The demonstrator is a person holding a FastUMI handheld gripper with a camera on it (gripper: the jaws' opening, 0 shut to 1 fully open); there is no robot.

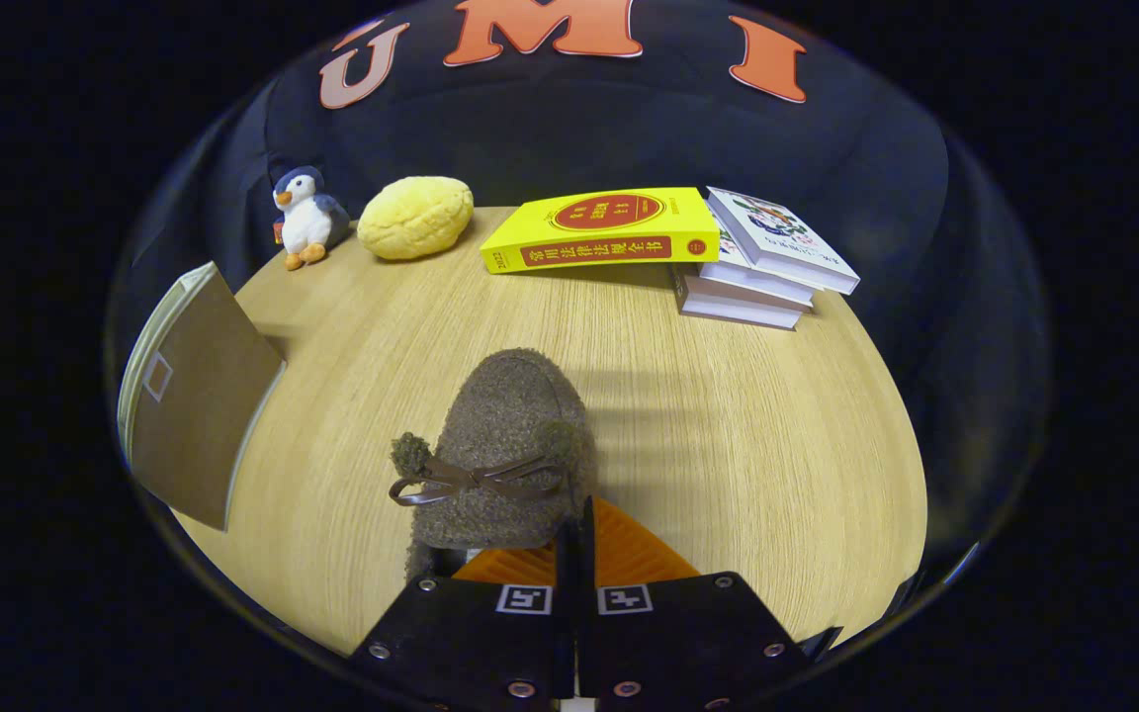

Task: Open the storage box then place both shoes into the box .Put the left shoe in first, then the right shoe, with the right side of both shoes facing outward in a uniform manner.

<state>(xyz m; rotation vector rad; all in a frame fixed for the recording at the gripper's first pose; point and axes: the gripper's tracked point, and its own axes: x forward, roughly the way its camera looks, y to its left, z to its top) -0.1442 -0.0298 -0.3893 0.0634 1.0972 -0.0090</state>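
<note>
**Fingers pinched on the heel of the fuzzy brown shoe**

Closed almost to touching, my two fingers (569, 549) meet at the near end of the brown fleecy slipper-style shoe (505, 435), at its heel opening. Whether both of them actually press on the rim I cannot tell, since the edge of the shoe is hidden where the fingers come together; only a thin dark gap shows between them. My gripper (574, 534) sits low, with the shoe stretching straight away from it.

The shoe points its rounded toe away from me, toward the far side of the pale wood-grain table (747, 425). A thin brown ribbon bow (476, 480) lies across its upper, with a small fuzzy pompom (409, 453) at the bow's left end. I cannot say whether the sole rests on the table or hangs just above it.

Off to my left, well apart from the shoe, stands the brown cardboard storage box with its pale-edged flap (199, 396), tilted at the table's edge. I cannot make out its inside.

Along the far side of the table, beyond the shoe, sit a small plush penguin in blue and white (305, 218), a yellow bun-shaped soft cushion (416, 218) just beside it, and a thick yellow book with a red round mark (604, 229). The yellow book leans onto a stack of white books (757, 272) at its right end.
</note>
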